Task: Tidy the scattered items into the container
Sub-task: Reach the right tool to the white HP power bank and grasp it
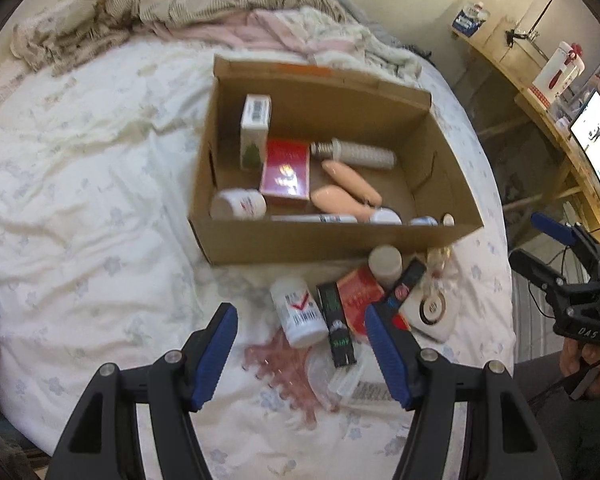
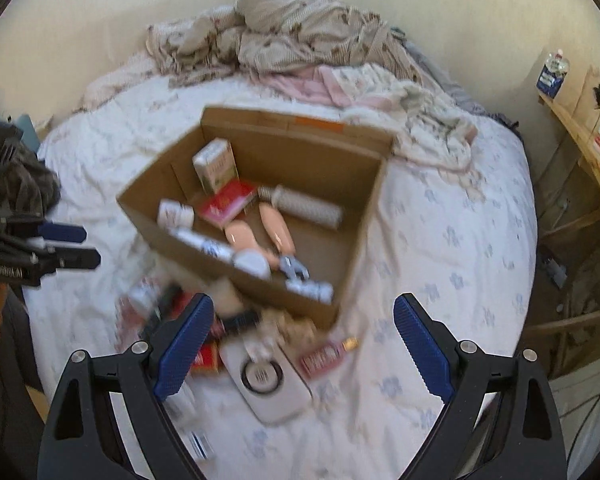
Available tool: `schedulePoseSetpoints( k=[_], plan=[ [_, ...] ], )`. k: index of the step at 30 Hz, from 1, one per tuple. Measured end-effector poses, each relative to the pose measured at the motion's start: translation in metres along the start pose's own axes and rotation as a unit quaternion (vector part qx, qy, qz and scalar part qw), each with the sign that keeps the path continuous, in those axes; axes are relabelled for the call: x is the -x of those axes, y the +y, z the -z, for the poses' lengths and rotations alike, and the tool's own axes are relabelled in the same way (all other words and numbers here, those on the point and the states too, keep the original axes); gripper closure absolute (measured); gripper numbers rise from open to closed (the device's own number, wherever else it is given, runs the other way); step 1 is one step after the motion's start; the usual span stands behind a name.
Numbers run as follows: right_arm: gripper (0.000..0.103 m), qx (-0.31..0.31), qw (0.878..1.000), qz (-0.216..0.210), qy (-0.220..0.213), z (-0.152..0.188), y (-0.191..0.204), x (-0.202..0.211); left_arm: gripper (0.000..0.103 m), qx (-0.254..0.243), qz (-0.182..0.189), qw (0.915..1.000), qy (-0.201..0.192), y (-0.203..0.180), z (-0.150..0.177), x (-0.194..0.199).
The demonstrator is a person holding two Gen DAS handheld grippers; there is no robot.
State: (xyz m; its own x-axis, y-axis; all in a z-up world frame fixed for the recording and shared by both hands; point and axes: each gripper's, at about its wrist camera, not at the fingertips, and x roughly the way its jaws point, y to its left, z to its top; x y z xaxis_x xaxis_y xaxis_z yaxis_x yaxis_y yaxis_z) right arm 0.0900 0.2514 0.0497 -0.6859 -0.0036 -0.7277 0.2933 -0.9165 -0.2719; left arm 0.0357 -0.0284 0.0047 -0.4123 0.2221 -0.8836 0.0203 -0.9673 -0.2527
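Note:
An open cardboard box (image 1: 320, 242) sits on the bed and holds several items; it also shows in the right wrist view (image 2: 364, 220). Scattered items lie in front of it: a white bottle (image 1: 300, 314), a dark narrow box (image 1: 336, 330), a red box (image 1: 358, 294), a beige jar (image 1: 386, 264), a pink hair claw (image 1: 284, 364) and a white flat case (image 2: 266, 382). My left gripper (image 1: 300, 358) is open above the white bottle and hair claw. My right gripper (image 2: 304, 346) is open above the white case, with a small red bottle (image 2: 324, 356) beside it.
Crumpled blankets (image 1: 204, 4) lie at the head of the bed. A wooden desk (image 1: 540, 92) with a lit monitor (image 1: 598, 144) stands right of the bed. The white floral sheet (image 1: 80, 220) spreads left of the box.

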Motion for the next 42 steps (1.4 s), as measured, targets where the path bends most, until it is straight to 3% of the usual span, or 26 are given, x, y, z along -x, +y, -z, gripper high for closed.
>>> schedulePoseSetpoints(
  k=[9, 17, 20, 25, 42],
  plan=[
    [0.009, -0.024, 1.0, -0.002, 0.012, 0.012, -0.019, 0.002, 0.036, 0.021, -0.001, 0.9997, -0.008, 0.006, -0.002, 0.001],
    [0.009, -0.013, 1.0, -0.016, 0.017, 0.003, -0.007, -0.008, 0.036, 0.017, -0.006, 0.9998, -0.003, 0.011, 0.0, -0.004],
    [0.009, -0.01, 0.999, -0.029, 0.013, 0.0, -0.003, -0.008, 0.036, 0.004, 0.021, 0.9998, -0.001, 0.004, 0.0, -0.003],
    [0.009, -0.009, 0.999, -0.044, 0.013, 0.0, 0.001, -0.009, 0.036, -0.012, 0.018, 0.9998, 0.003, -0.006, 0.0, -0.007],
    [0.009, 0.004, 0.998, -0.065, 0.014, -0.003, 0.007, -0.011, 0.036, 0.001, 0.012, 0.9999, 0.01, -0.001, 0.0, -0.013]
  ],
)
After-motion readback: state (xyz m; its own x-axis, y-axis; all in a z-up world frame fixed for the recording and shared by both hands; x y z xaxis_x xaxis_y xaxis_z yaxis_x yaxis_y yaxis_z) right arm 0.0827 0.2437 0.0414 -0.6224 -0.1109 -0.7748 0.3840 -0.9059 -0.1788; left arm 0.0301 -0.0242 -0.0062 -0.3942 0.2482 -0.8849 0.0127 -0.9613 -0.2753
